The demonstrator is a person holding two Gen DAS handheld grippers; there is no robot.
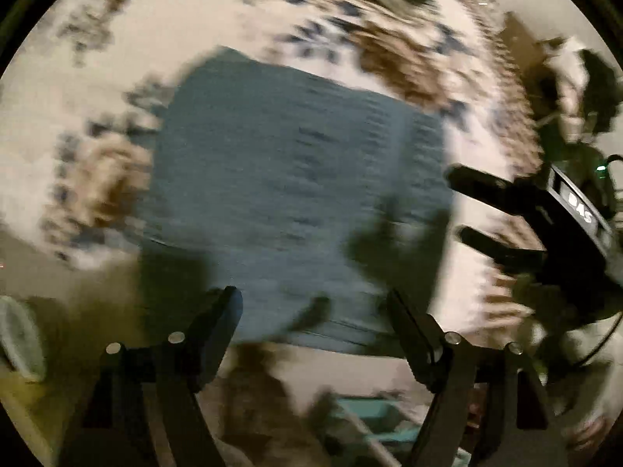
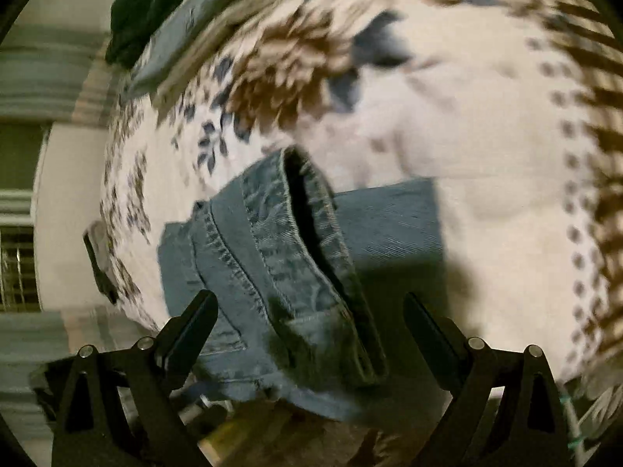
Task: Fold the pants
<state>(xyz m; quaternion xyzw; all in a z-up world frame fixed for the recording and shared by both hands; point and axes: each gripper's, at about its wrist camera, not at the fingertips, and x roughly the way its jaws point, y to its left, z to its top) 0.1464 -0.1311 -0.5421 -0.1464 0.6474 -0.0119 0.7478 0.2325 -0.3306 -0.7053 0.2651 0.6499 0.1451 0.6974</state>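
Observation:
Blue denim pants (image 1: 296, 194) lie folded into a rough rectangle on a cream bedspread with brown and blue flowers (image 1: 117, 50). My left gripper (image 1: 315, 303) hangs open above the pants' near edge, holding nothing. The right gripper (image 1: 463, 206) shows at the right of the left wrist view, open, beside the pants' right edge. In the right wrist view the pants (image 2: 280, 257) show a hem opening and stitched seams. My right gripper (image 2: 311, 307) is open above them, empty. Both views are motion-blurred.
Another folded denim piece (image 2: 194, 27) and a dark garment (image 2: 144, 4) lie at the bedspread's (image 2: 486, 136) far edge. A small dark object (image 2: 99, 260) rests near the bed's left edge. The bed's edge and floor show below.

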